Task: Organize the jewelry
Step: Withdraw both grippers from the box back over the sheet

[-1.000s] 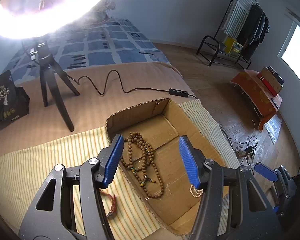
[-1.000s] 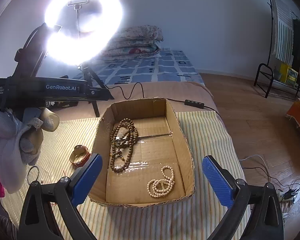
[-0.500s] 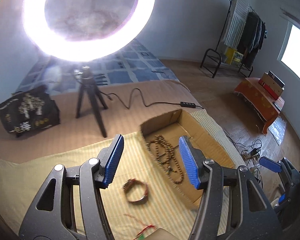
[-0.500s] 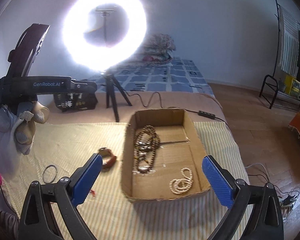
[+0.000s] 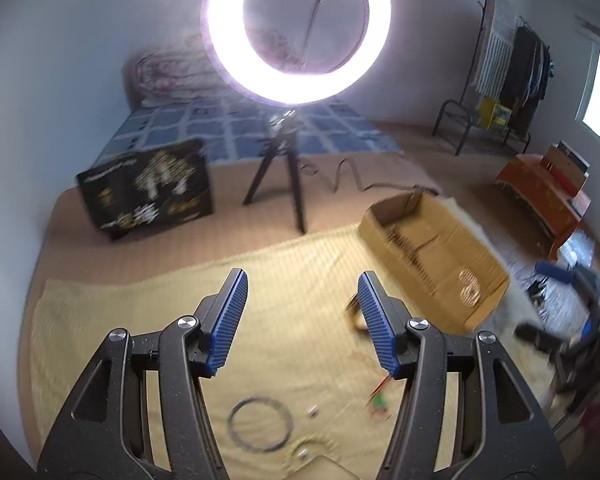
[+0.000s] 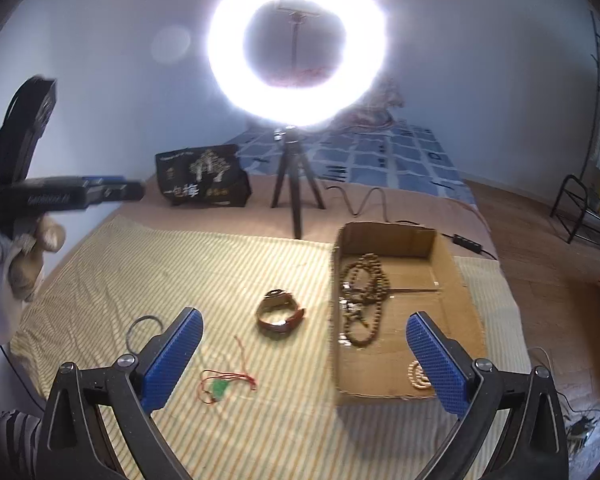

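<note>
A bed (image 6: pixel 380 204) carries everything, its near part covered by a yellow striped cloth (image 6: pixel 180 264). On the cloth lie a cardboard box (image 6: pixel 452 280), a brown watch (image 6: pixel 281 313) just beside the box, a red cord with a green pendant (image 6: pixel 220 388), a thin dark ring (image 6: pixel 144 330) and, blurred, what may be two small beads (image 5: pixel 313 412). Beyond the cloth stand a black bag (image 6: pixel 202 176) and a tripod (image 6: pixel 296 184), with a cable (image 6: pixel 364 200) trailing from it.

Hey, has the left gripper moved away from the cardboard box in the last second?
Yes. The left gripper, open and empty with jaws opening, hung over the box earlier; now the box lies to its right and the tripod is ahead, so it moved left over the striped cloth.
</note>
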### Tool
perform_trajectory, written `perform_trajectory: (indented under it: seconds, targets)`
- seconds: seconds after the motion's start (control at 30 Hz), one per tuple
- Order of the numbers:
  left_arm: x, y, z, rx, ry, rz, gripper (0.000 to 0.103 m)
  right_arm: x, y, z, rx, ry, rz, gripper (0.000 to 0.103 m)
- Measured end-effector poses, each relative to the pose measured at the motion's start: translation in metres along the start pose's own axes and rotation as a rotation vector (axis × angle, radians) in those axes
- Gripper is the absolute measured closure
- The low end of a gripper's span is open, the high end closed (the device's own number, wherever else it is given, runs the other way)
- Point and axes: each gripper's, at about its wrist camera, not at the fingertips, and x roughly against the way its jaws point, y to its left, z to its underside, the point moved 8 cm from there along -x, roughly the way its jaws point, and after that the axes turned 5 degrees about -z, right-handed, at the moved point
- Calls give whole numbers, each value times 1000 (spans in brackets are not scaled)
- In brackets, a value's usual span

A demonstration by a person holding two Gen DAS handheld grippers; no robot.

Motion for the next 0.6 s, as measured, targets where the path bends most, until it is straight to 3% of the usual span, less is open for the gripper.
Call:
perform_trajectory:
  seconds: [0.07,0.37,0.6]
  targets:
    - [1,11,21,-1,24,-7,24,-8,9,1,14,19,-9,0]
    - [-28,38,117,6,176,-40,24,-49,37,9,32,101,-56,0]
    - [-52,38,155,64,262,-9,24,-87,51,12,70,182,-66,0]
